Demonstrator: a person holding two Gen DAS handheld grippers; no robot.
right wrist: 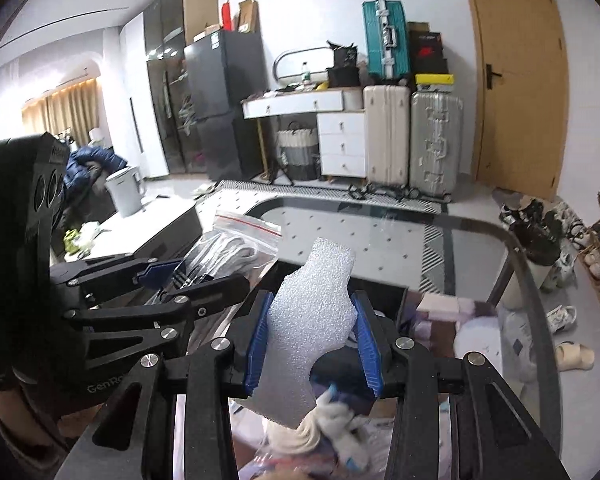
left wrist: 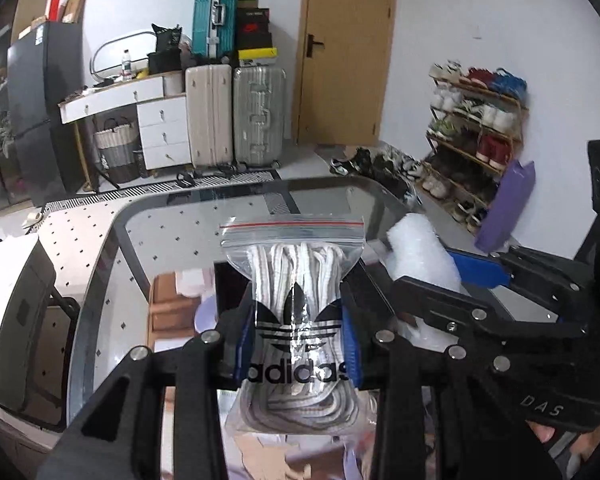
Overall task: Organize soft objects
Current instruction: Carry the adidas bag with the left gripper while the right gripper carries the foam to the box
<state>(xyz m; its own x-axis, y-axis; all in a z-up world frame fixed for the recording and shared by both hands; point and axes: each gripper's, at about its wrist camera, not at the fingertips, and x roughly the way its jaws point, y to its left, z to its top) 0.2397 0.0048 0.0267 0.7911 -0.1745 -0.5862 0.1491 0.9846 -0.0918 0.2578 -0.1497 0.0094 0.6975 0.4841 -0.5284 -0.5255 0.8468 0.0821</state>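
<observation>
My left gripper (left wrist: 298,320) is shut on a clear zip bag (left wrist: 296,264) that holds white and grey laces and carries a black logo. The bag stands upright between the blue pads, its red-striped seal on top. My right gripper (right wrist: 312,336) is shut on a white foam piece (right wrist: 312,304) that sticks up past the fingertips. Both are held above the glass table (left wrist: 100,280), side by side. In the right wrist view the left gripper (right wrist: 188,276) and the zip bag (right wrist: 236,248) are on the left. The foam piece (left wrist: 420,248) and right gripper (left wrist: 456,280) show at right in the left wrist view.
Under the right gripper lies a bunched white cloth (right wrist: 324,428) among blurred soft items. Beyond the glass table (right wrist: 532,280) stand suitcases (left wrist: 236,120), a white dresser (left wrist: 160,128), a dark fridge (left wrist: 40,112), a wooden door (left wrist: 344,52) and a shoe rack (left wrist: 476,136).
</observation>
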